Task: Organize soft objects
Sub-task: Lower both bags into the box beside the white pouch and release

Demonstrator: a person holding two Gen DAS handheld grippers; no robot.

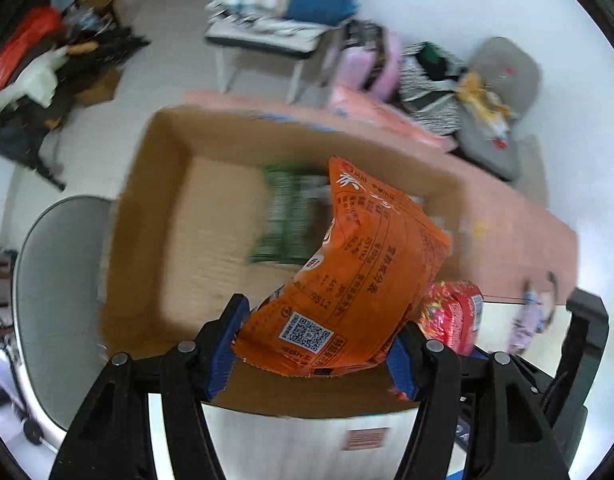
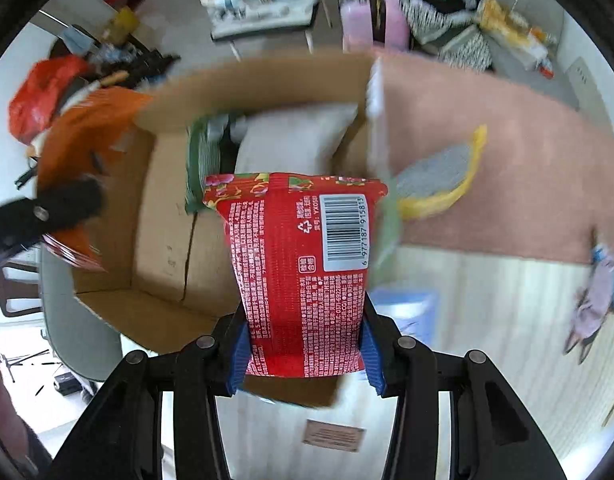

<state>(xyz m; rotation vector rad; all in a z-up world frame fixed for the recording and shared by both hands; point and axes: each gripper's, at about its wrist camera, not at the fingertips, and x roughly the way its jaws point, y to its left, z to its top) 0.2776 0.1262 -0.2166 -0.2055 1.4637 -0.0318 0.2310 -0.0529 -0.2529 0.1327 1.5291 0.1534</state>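
Observation:
My left gripper (image 1: 319,344) is shut on an orange snack bag (image 1: 355,276), held above the open cardboard box (image 1: 155,216). A green packet (image 1: 285,216) lies blurred on the box floor. My right gripper (image 2: 303,356) is shut on a red snack bag (image 2: 303,272) with a barcode, over the near right part of the same cardboard box (image 2: 163,216). Inside it sit a green packet (image 2: 201,160) and a white pillow-like pack (image 2: 295,144). The red snack bag (image 1: 453,316) shows in the left wrist view at right, and the orange snack bag (image 2: 87,140) at left in the right wrist view.
The box stands on a table with a pink cloth (image 2: 507,168). A yellow-edged grey item (image 2: 439,180) lies on the cloth right of the box. A grey chair (image 1: 55,280) stands at the left. Chairs piled with bags and cushions (image 1: 439,76) stand beyond the table.

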